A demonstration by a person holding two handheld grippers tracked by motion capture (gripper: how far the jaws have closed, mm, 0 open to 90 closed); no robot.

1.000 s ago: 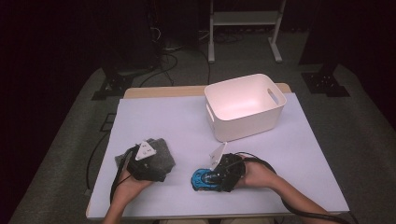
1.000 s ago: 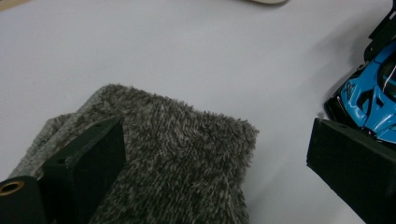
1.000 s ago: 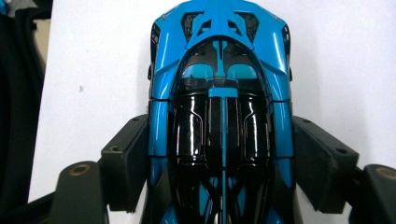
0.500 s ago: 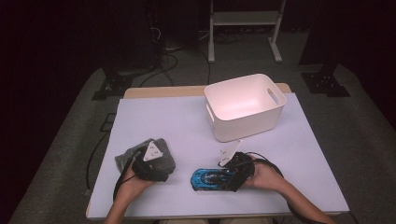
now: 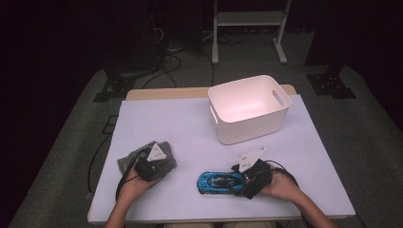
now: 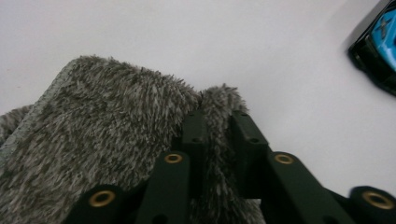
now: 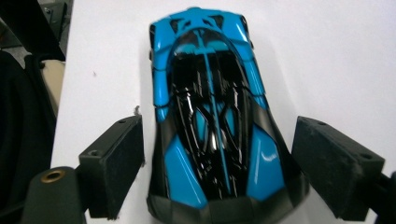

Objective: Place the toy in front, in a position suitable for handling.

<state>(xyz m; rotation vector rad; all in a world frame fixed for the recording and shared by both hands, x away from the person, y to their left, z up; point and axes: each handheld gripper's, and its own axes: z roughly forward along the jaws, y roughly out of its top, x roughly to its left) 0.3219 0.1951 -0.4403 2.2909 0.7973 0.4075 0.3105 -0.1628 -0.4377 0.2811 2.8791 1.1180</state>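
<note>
The blue toy car lies at the lower centre of the high view, on the white table. Its long axis runs left to right there, straight along the right gripper. This gripper's jaws have just been opening and stand spread on both flanks, not pressing. Further left, the left gripper has just closed, pinching the grey fuzzy cloth. Farther up stands the white bin.

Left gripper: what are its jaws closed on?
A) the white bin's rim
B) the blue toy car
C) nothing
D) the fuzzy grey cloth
D: in the left gripper view the left gripper pinches a fold of the grey cloth between its jaws.
</note>
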